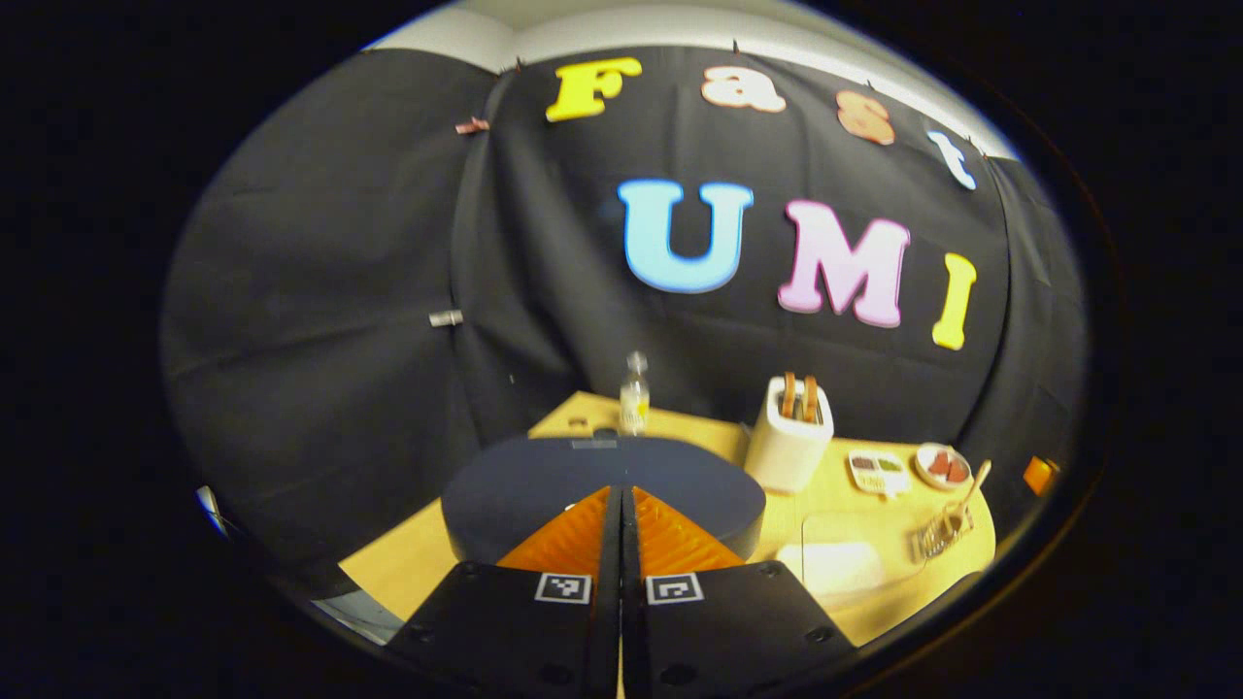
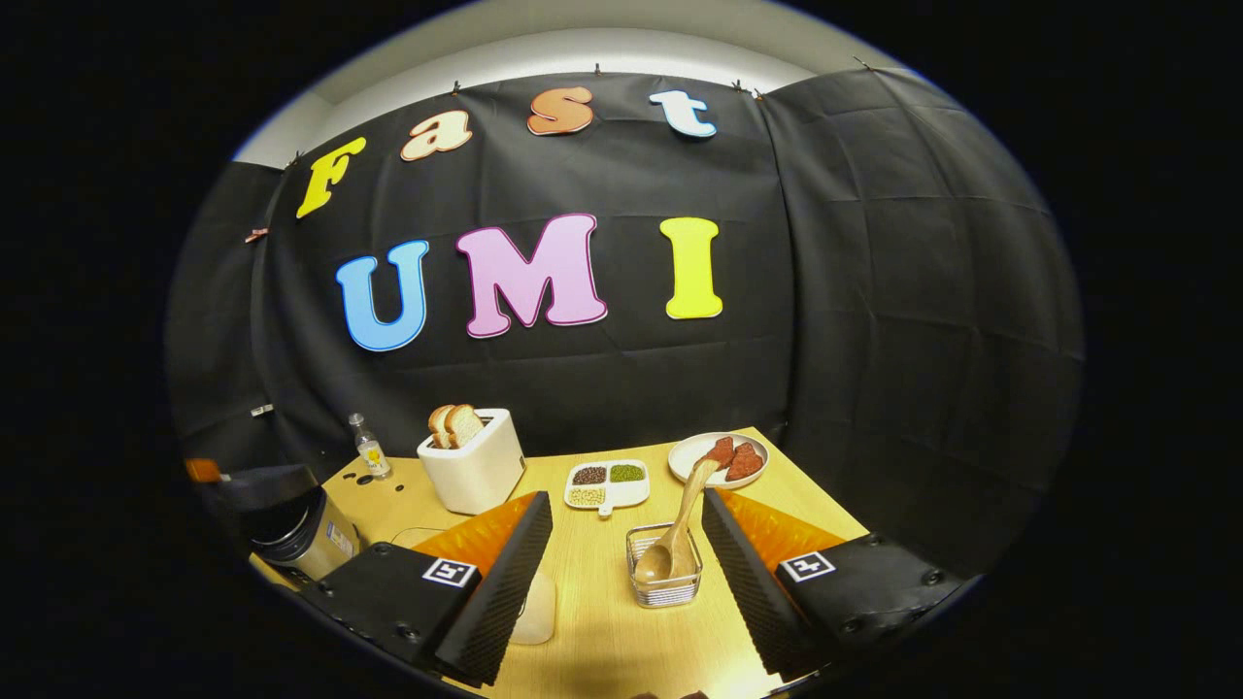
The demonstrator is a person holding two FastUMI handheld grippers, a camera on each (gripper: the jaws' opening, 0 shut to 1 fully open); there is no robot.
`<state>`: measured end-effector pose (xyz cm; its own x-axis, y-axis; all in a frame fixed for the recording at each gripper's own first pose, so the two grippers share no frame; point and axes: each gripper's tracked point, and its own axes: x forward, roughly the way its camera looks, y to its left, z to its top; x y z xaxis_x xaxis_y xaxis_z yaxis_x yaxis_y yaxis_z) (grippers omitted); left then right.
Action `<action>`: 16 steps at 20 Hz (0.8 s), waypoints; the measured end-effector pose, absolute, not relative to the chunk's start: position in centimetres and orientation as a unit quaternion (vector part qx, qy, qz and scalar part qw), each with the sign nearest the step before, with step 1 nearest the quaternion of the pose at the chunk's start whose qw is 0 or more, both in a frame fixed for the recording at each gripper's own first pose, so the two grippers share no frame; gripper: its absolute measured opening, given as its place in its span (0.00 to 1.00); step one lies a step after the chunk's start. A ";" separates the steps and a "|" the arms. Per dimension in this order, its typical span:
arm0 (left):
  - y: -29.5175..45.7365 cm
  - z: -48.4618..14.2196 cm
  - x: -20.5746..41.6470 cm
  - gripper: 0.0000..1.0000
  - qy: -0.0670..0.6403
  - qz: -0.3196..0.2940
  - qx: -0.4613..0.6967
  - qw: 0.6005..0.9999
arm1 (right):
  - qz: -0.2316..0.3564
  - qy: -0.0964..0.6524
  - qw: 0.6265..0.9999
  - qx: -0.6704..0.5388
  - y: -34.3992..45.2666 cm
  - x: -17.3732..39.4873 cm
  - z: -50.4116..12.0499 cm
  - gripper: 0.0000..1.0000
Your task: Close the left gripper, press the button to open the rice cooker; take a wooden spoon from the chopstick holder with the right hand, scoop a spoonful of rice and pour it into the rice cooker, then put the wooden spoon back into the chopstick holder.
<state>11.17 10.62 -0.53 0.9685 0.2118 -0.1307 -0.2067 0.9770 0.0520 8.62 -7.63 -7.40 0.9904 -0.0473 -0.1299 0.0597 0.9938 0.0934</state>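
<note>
Hovering left gripper [image 1: 621,500], jaws pressed together, over rice cooker [image 1: 602,485] lid | right gripper [image 2: 626,529], jaws wide, empty, flanking chopstick holder [image 2: 664,566] | wooden spoon [image 2: 680,529] leaning in holder | toaster [image 2: 473,471] behind on surface [image 2: 602,621]

Right gripper [image 2: 626,505] agape — wooden spoon [image 2: 680,529] in chopstick holder [image 2: 665,582] between fingers

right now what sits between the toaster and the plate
In the right gripper view, a small divided dish of grains sits on the table between the toaster and the plate, touching neither.
</note>
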 end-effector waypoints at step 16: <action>7.3 -5.3 4.9 0.95 0.083 0.164 -0.023 0.983 | -0.076 0.101 0.989 0.076 -13.9 18.3 -11.5 0.98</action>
